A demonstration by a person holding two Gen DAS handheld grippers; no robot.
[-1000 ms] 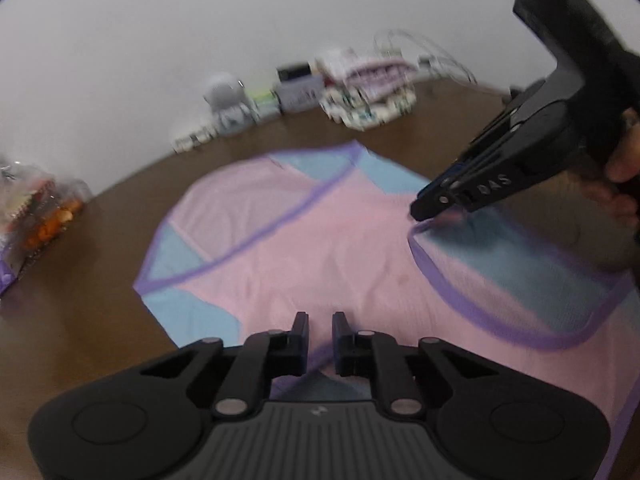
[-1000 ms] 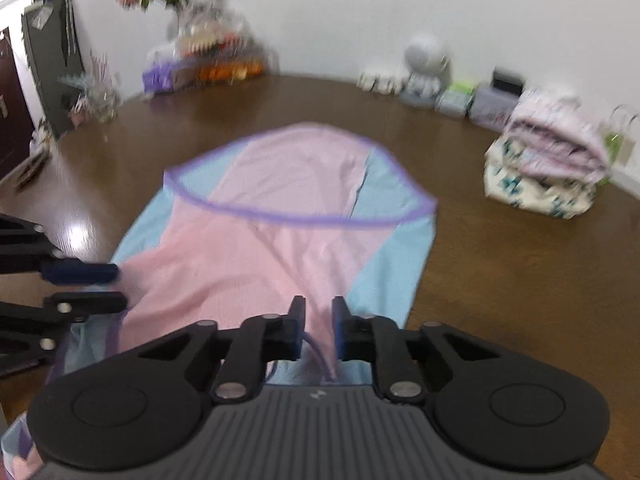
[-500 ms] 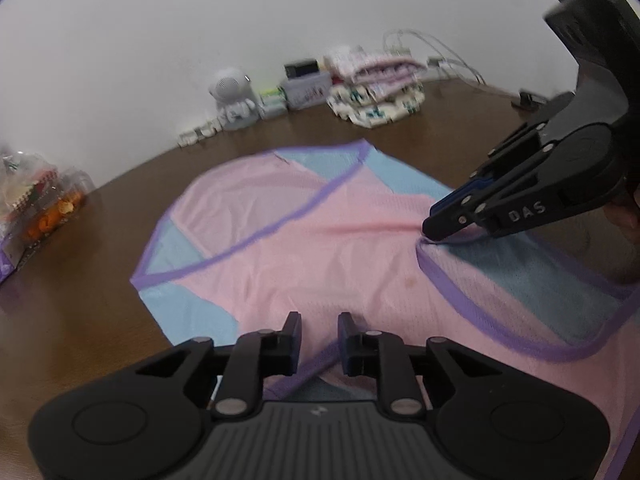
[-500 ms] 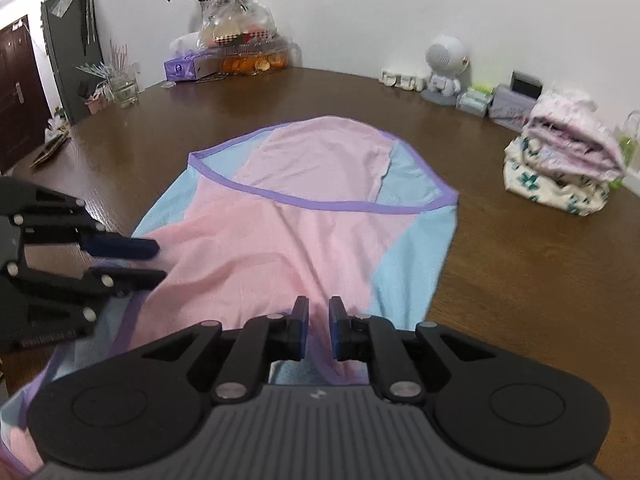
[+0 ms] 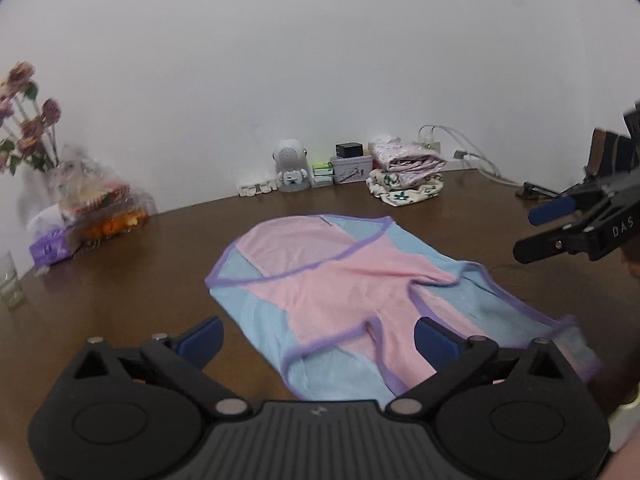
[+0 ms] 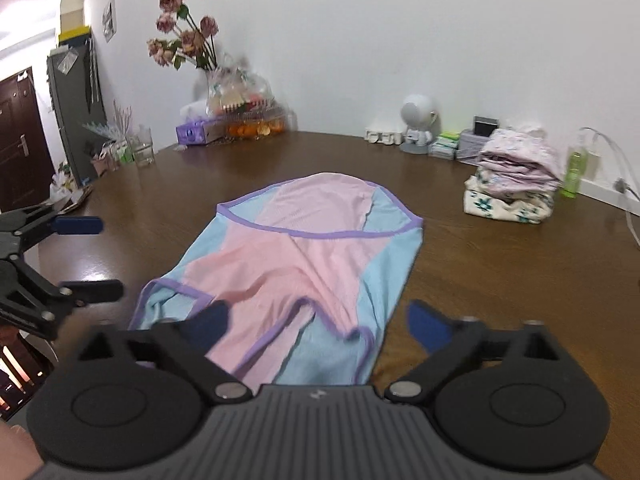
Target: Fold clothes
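Both tongs are springing wide with nothing between them – left gripper [image 5: 316, 338], right gripper [image 6: 318, 320]. The pink-and-blue garment [image 5: 340, 292] lies mid-table [image 6: 500, 264], near edge rumpled. I'd smooth it before pinching both purple-trimmed near corners evenly.

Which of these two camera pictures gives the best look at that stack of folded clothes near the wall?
The right wrist view: the folded pile sits larger there, showing its floral bottom layer and pinkish top layers clearly. In the left wrist view, the same pile is smaller and farther off, beside a small tin box.
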